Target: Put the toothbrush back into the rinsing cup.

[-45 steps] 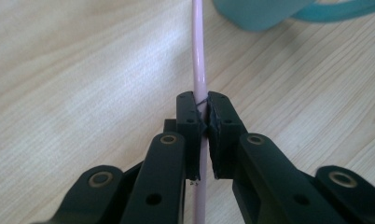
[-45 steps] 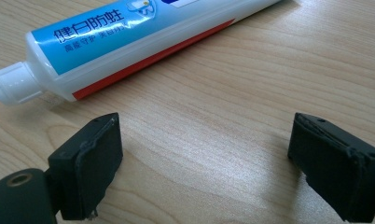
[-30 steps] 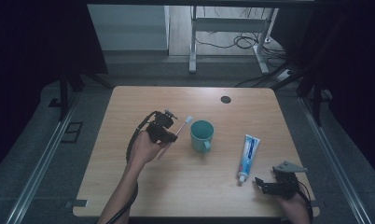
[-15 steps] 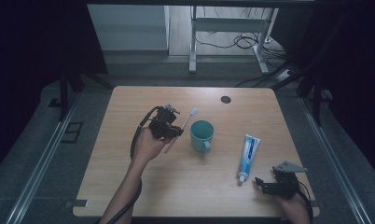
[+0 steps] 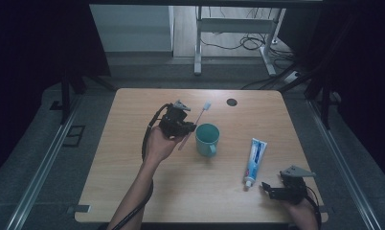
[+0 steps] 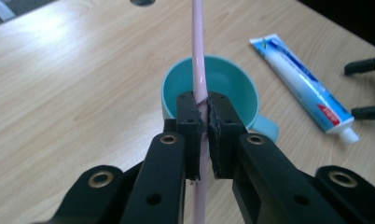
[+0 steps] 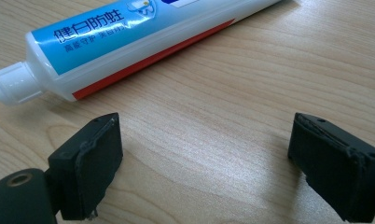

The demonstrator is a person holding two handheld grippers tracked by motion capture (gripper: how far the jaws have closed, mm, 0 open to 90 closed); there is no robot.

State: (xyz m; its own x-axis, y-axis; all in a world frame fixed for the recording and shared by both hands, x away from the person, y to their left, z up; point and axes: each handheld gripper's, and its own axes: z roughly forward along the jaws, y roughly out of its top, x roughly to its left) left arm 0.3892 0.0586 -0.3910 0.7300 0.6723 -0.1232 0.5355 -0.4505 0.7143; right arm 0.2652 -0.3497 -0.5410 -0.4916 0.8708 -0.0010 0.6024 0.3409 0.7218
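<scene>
Pink plastic, thin and rod-shaped: that is the handle of the toothbrush [image 6: 198,70] pinched hard between the black jaws of the left gripper [image 6: 202,122], which are clenched on it partway along its length. Seen from the high view, the toothbrush [image 5: 196,122] slants up and away, its white bristle head pointing to the far edge of the tabletop, its lower end down beside the teal plastic mug [image 5: 207,139]. The left gripper [image 5: 177,123] hovers just left of that mug, raised off the pale wooden tabletop [image 5: 133,191].

Right of the mug lies a white and blue toothpaste tube [image 5: 254,160], cap toward the person. Further right of the mug, near the front corner, the right gripper [image 5: 272,190] rests with its jaws spread wide and nothing between them; the tube's cap [image 7: 10,86] sits just beyond them.

Judging from this, the risk is the slim handle pivoting in the narrow pads as it is swung toward the mug. A tilted brush could catch the rim and tip the light mug over.
</scene>
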